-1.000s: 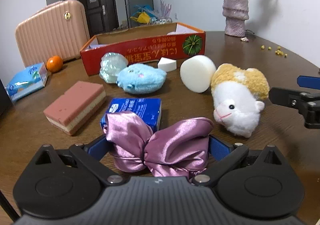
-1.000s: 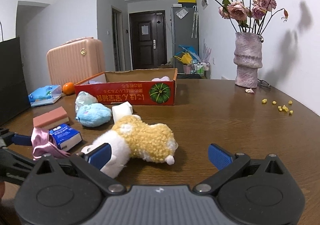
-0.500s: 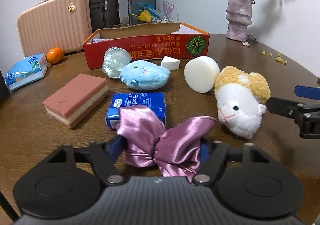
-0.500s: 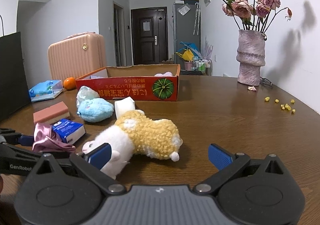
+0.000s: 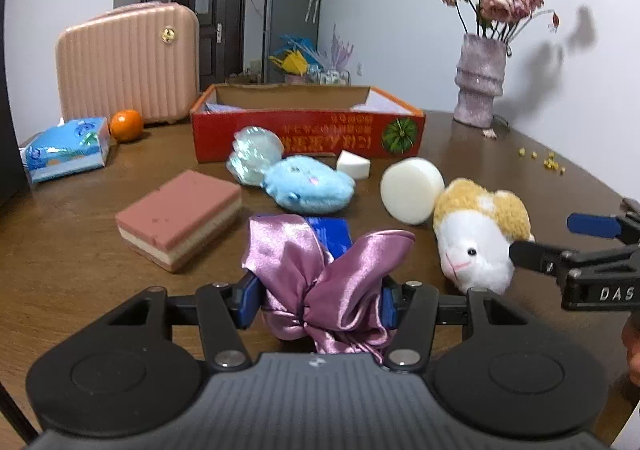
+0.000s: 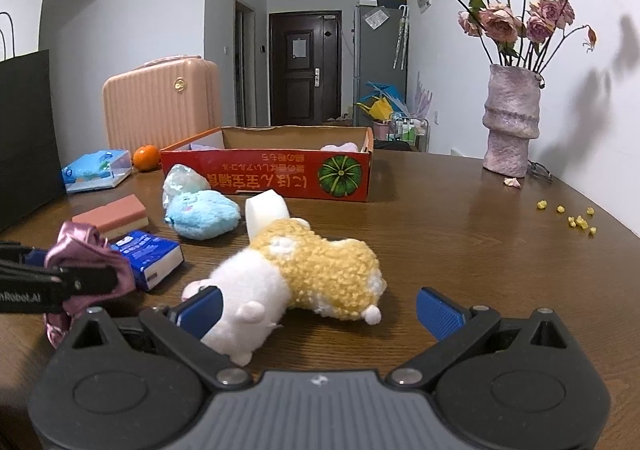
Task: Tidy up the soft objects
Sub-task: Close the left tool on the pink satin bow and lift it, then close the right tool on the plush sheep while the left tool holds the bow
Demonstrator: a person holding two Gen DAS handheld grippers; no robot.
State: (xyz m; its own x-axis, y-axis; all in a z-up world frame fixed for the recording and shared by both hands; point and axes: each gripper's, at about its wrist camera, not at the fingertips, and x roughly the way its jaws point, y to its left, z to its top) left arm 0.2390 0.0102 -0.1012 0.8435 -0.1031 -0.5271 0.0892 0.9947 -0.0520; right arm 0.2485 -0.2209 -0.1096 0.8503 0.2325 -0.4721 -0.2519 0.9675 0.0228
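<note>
A: Item one, our left gripper point(image 5: 318, 300): jaws closing, blue pads pressed into the purple satin scrunchie point(image 5: 326, 270), which bunches between them just off the table point(image 5: 72, 250).

B: Item two, our right gripper point(image 6: 318, 310): jaws standing wide apart around the white-and-yellow plush point(image 6: 296, 274), one pad beside its head, nothing pinched; the plush lies on the wood.

A: Outward from the scrunchie: blue tissue pack point(image 5: 330, 232) directly behind it, pink layered sponge point(image 5: 180, 218) to the left, blue plush point(image 5: 310, 188), round white sponge point(image 5: 412, 190), white wedge point(image 5: 353, 165).

B: Farthest: the red cardboard box point(image 5: 308, 138), open-topped, some pale items already inside.

A: Step in hand, we judge: securing the scrunchie for the box.

B: Next we need a firm pinch, a lift clear of the tissue pack, then a carry over the box wall.
</note>
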